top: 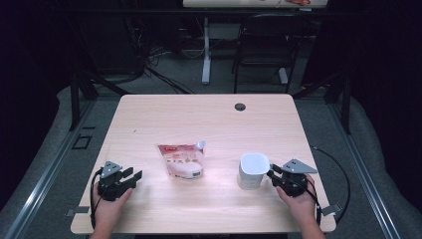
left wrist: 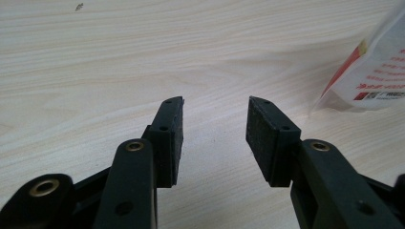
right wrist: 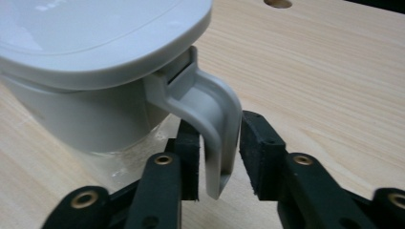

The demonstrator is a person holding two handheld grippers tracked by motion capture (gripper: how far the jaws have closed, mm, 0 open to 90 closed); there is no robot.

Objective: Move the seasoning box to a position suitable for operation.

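A white plastic jug (top: pixel 253 171) with a lid stands on the table's right side, its handle (right wrist: pixel 217 143) turned toward the right hand. My right gripper (top: pixel 271 174) (right wrist: pixel 220 120) has a pad on each side of that handle and is shut on it. A white pouch with red print and a corner spout (top: pixel 183 160) lies flat mid-table; its edge (left wrist: pixel 372 71) shows at the right of the left gripper view. My left gripper (top: pixel 133 177) (left wrist: pixel 216 107) rests low at the front left, open, with bare wood between its jaws.
The light wooden table (top: pixel 199 114) has a round cable hole (top: pixel 240 106) near its far edge. Behind it stand a dark chair (top: pixel 263 45), a white desk leg (top: pixel 206 50) and floor cables. Dark curtains close both sides.
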